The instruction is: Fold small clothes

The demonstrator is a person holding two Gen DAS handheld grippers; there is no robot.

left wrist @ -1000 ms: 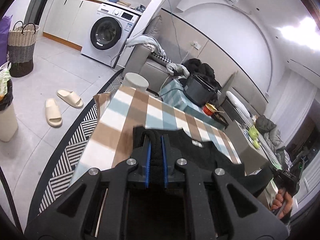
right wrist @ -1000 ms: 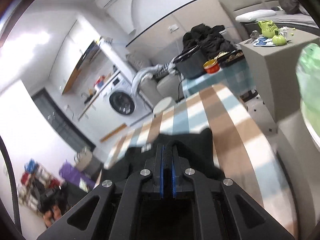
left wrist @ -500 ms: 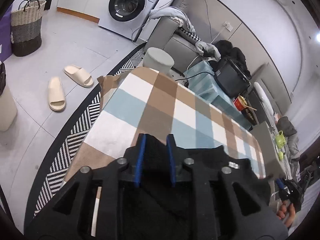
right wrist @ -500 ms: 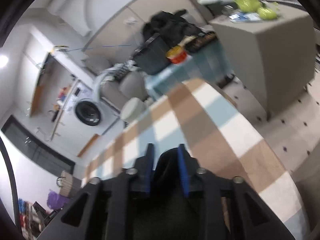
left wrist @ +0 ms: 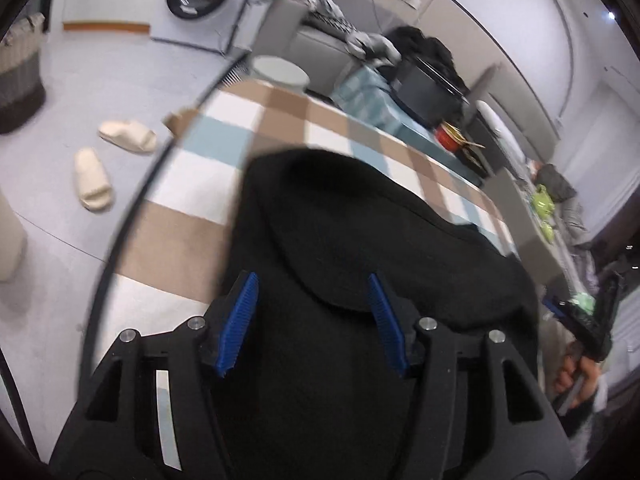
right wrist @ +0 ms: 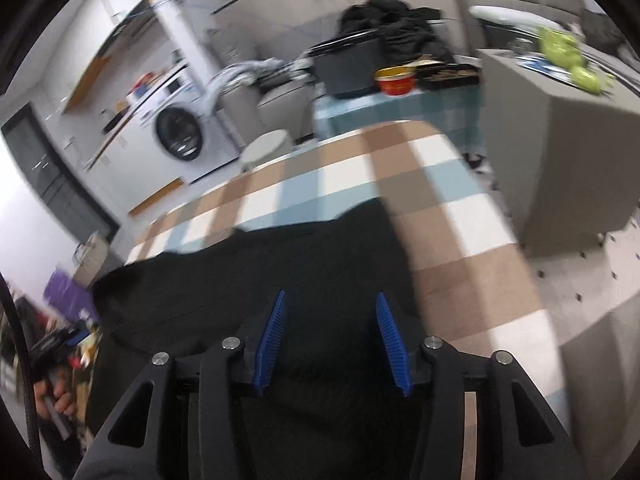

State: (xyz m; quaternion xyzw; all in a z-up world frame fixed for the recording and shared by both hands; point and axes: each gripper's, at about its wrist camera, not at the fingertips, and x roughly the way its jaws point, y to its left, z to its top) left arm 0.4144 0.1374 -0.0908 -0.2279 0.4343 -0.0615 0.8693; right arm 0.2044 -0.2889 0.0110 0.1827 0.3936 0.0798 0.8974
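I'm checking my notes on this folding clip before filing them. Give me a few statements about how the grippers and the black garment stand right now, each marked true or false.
1. The left gripper has its jaws spread apart. True.
2. The right gripper is clamped on the black garment. False: its jaws are open, with the cloth lying between and beneath them.
3. The black garment lies on a checked cloth of brown, white and pale blue. True.
4. The garment lies on the floor next to the slippers. False: it lies on the checked cloth, and the slippers are apart from it, on the floor.
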